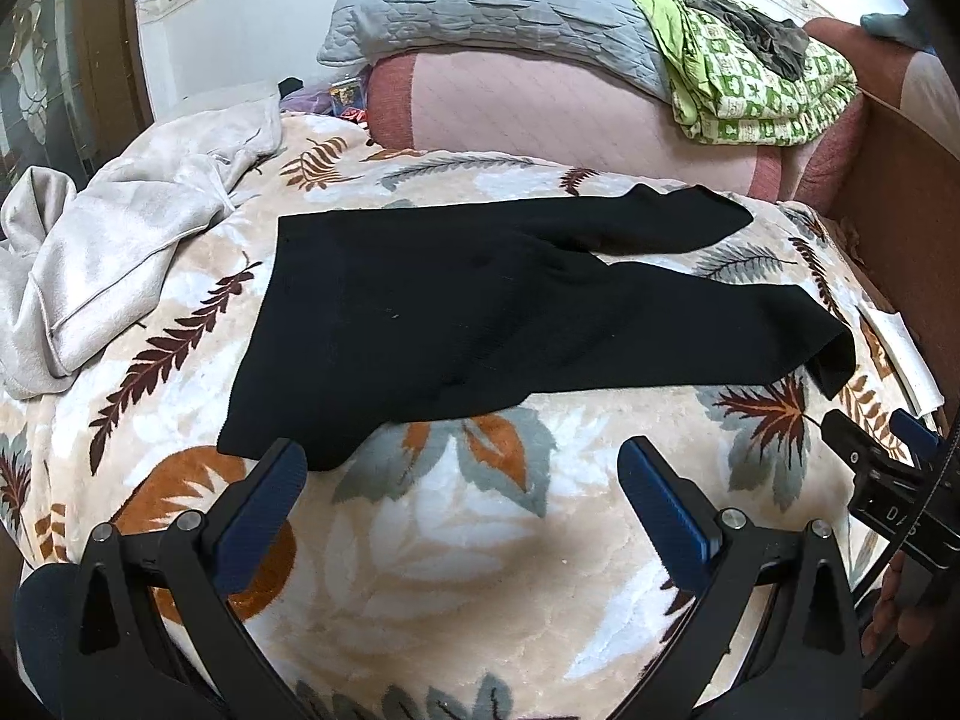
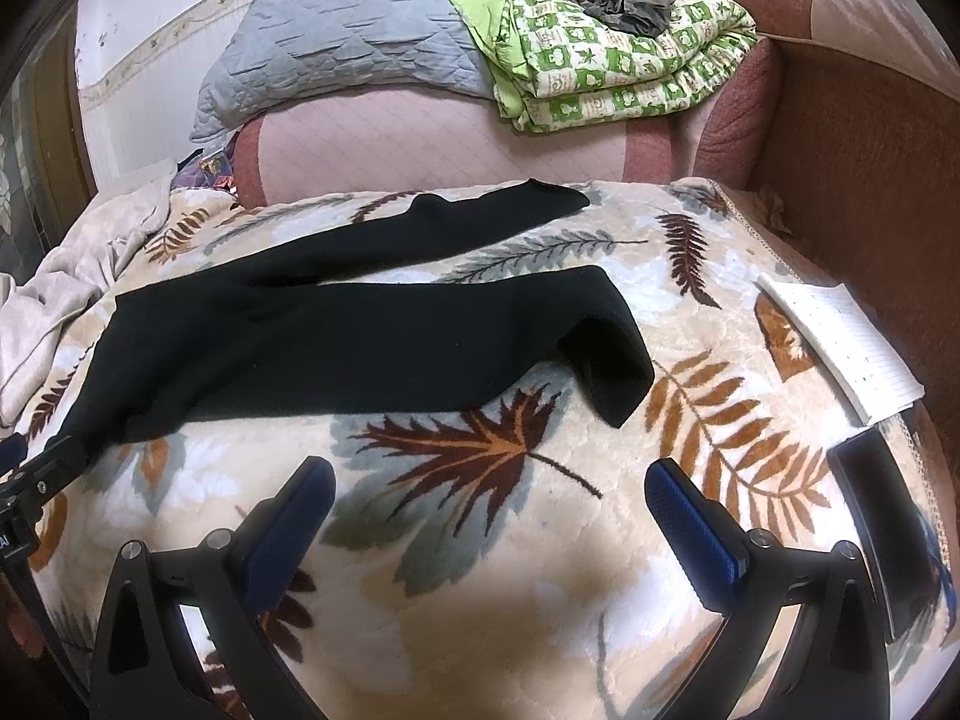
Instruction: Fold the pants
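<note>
Closest to my lens on the left side, the left gripper (image 1: 462, 468) has its blue-padded fingers (image 1: 264, 516) spread wide apart, holding nothing, poised above the leaf-patterned blanket (image 1: 450, 570); its left fingertip sits right at the near corner of the black pants (image 1: 450, 324), though I cannot tell whether it touches the cloth. On my other feed the right gripper (image 2: 489, 486) is likewise gaping and empty, over a big brown leaf in the blanket's print, near but apart from the pants. The pants lie spread out flat across the middle of the blanket, waistband toward the left and both legs running off to the right; the legs part in a narrow V, and the nearer leg's cuff is turned over on itself at its end (image 2: 606, 372). I see each tool from the other's camera: the right one at the right edge of the left view, the left one at the left edge of the right view, beside the waist corner. A crumpled pale garment (image 1: 120, 264) sits to the left of the pants. Beyond the blanket, a pink cushioned back (image 2: 420, 144) carries a grey quilted pillow (image 2: 342, 48) and a folded green checked quilt (image 2: 618, 72). A white notebook (image 2: 840, 342) lies on the blanket's right edge, with a dark flat object (image 2: 882, 522) just nearer than it.
</note>
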{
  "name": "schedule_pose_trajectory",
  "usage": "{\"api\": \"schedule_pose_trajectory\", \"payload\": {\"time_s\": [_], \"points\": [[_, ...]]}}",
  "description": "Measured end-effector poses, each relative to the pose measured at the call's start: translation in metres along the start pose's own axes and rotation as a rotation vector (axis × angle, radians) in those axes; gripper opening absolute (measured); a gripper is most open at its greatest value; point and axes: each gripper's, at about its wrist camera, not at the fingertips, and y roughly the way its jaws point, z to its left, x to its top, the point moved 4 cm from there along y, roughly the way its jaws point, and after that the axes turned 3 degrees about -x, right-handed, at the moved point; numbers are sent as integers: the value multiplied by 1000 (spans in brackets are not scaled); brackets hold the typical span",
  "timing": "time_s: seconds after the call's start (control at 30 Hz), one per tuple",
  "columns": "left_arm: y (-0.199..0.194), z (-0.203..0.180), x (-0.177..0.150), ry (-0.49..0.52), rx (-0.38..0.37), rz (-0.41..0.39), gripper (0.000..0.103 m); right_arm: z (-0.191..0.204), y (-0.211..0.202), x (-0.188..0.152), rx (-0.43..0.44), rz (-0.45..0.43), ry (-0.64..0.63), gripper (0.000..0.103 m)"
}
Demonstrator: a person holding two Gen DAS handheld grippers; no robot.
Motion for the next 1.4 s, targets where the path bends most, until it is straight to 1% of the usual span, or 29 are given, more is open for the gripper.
{"api": "schedule_pose_trajectory", "payload": {"time_s": [0.4, 0.73, 0.9, 1.1, 1.3, 1.4], "points": [[13, 24, -3, -26, 59, 21, 103, -12, 10, 5, 1, 15, 20, 103], [22, 39, -3, -57, 70, 41, 103, -14, 21, 5, -5, 32, 25, 103], [27, 55, -2, -118, 44, 67, 103, -22, 26, 7, -13, 36, 34, 103], [36, 84, -2, -186, 91, 77, 103, -42, 34, 12, -31, 38, 67, 103], [51, 103, 4, -264, 92, 81, 103, -63, 51, 23, -30, 43, 103, 103], [66, 108, 3, -297, 80, 107, 103, -68, 65, 29, -17, 57, 106, 103]]}}
